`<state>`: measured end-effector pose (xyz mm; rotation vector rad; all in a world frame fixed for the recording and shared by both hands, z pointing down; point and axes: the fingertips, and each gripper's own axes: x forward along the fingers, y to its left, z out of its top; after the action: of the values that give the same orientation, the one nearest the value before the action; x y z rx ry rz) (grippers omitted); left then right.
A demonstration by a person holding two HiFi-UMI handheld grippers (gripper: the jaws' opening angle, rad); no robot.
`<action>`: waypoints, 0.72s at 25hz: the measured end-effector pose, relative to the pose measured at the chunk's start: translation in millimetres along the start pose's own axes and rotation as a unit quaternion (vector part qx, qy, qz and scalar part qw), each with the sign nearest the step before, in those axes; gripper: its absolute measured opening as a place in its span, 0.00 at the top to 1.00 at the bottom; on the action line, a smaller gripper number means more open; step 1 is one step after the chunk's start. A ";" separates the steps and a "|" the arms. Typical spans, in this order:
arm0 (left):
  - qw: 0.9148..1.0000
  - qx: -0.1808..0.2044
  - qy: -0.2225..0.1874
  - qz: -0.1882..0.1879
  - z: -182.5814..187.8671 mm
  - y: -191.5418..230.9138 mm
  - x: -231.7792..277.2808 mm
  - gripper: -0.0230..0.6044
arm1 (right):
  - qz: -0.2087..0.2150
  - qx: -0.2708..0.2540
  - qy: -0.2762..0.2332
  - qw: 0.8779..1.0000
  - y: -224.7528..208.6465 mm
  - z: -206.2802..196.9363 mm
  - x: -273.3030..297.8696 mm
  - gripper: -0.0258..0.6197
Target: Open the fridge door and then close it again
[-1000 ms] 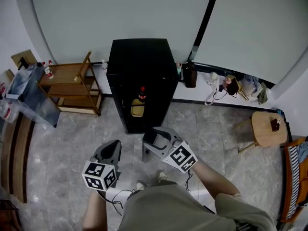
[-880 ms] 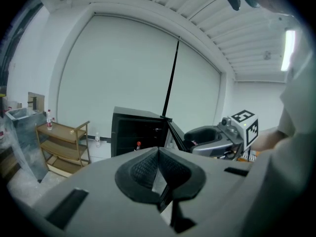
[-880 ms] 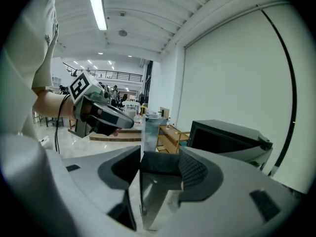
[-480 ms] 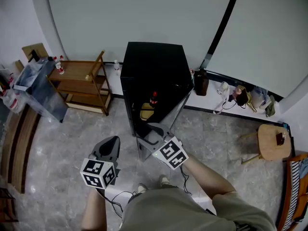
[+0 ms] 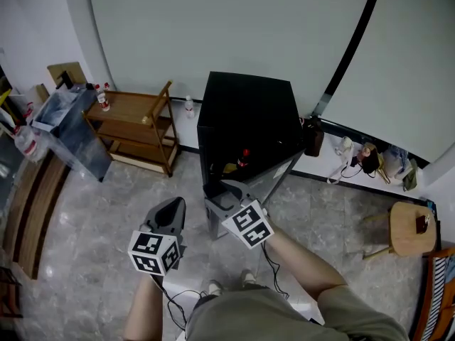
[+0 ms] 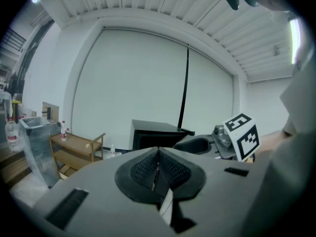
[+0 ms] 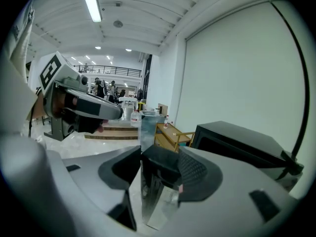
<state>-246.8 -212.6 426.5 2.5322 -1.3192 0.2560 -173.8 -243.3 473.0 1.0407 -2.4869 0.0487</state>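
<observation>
A black mini fridge (image 5: 249,112) stands against the wall with its glass door (image 5: 269,182) swung out toward me. Behind the glass show a red-capped bottle (image 5: 245,155) and a yellow item. My right gripper (image 5: 222,199) is shut on the door's free edge. In the right gripper view the dark door edge (image 7: 159,164) fills the gap of that gripper (image 7: 160,171), and the fridge (image 7: 237,142) is at the right. My left gripper (image 5: 173,209) hangs shut and empty to the left of the door. Its closed tips (image 6: 158,152) point at the fridge (image 6: 155,132).
A wooden shelf cart (image 5: 138,123) stands left of the fridge, with a clear plastic bin (image 5: 67,130) beyond it. A small bottle (image 5: 188,106) stands on the floor by the wall. Bags and clutter (image 5: 362,156) line the wall at right, near a round stool (image 5: 412,226).
The fridge door has swung wider open with my right gripper on its edge. My left gripper has moved alongside, still shut. The fridge sits further right in the head view.
</observation>
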 end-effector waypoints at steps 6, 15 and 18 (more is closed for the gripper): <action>1.000 -0.003 -0.001 0.013 6.2 20.3 18.5 0.95 | -0.014 0.007 -0.001 1.000 -23.3 8.2 32.1 0.63; 0.999 -0.011 -0.022 0.028 30.6 56.0 48.4 0.95 | -0.013 0.056 0.004 0.998 -56.1 24.8 67.6 0.68; 0.999 -0.007 -0.021 0.029 33.8 59.9 57.1 0.95 | -0.019 0.061 0.008 0.998 -64.5 26.7 76.0 0.69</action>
<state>-262.6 -300.4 420.1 2.5031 -1.4054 0.2053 -186.9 -345.6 471.5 1.1323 -2.4745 0.1994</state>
